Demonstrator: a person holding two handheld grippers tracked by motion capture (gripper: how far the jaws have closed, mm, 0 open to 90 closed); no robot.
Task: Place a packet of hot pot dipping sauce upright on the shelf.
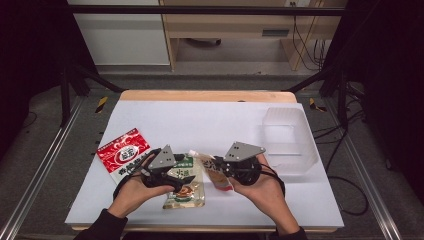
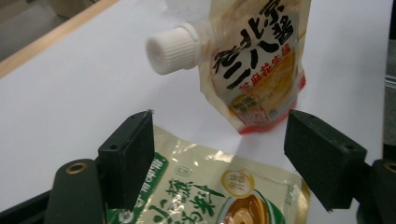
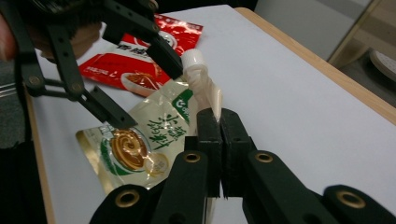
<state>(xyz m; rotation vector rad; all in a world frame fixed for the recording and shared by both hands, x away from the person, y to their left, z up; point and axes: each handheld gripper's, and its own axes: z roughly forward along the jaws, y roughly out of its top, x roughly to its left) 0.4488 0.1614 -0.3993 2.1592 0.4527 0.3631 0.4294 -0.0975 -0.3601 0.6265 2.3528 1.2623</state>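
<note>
You are pinching the cream spouted sauce pouch with the white screw cap [image 2: 254, 65] by its thin edge in the right hand-held gripper [image 3: 219, 122], lifted just above the white table [image 1: 210, 120], while the left hand-held gripper [image 2: 219, 154] is gaping wide over the green-and-cream flat packet [image 2: 210, 191], so the pouch is risking slipping or swinging.

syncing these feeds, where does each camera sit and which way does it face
High view: above the person's side, looking forward and down at the table; both forearms enter from below.
Left gripper view: on the left tongs, open over the green packet, facing the spouted pouch.
Right gripper view: on the right tongs, clamping that pouch.
All share pouch and green packet.
</note>
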